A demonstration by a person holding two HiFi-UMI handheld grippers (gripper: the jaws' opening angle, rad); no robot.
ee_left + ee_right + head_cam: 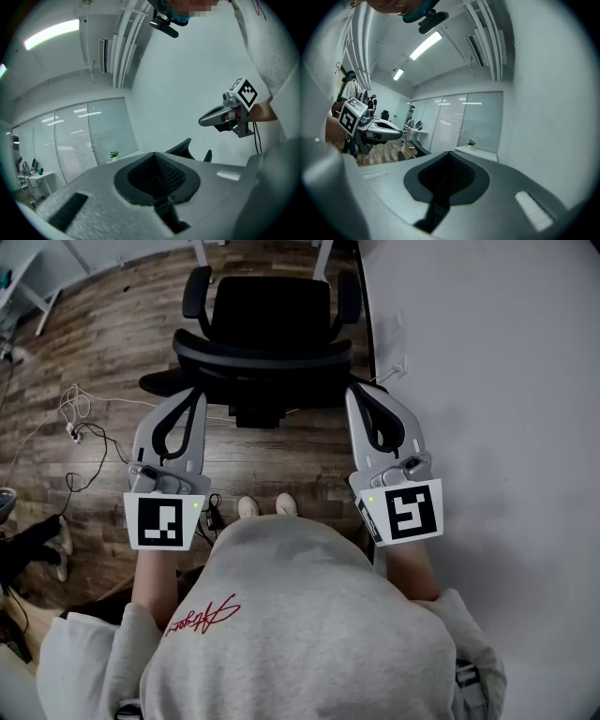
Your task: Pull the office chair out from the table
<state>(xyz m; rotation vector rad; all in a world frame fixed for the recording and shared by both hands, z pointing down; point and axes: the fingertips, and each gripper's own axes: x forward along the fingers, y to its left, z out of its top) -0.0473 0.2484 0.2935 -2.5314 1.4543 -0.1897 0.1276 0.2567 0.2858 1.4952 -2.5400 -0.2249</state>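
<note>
The black office chair stands at the top middle of the head view, its backrest turned toward me and its seat toward the white table legs beyond. My left gripper is shut and empty, its tip at the backrest's lower left edge. My right gripper is also shut and empty, level with the backrest's right end. Whether either tip touches the chair I cannot tell. In the left gripper view a black chair part shows past the closed jaws, with the right gripper off to the right. The right gripper view shows the left gripper at the left.
A white wall runs along the right, close beside the right gripper. White and black cables lie on the wooden floor to the left. My shoes stand just behind the chair. Another person's legs show at the lower left.
</note>
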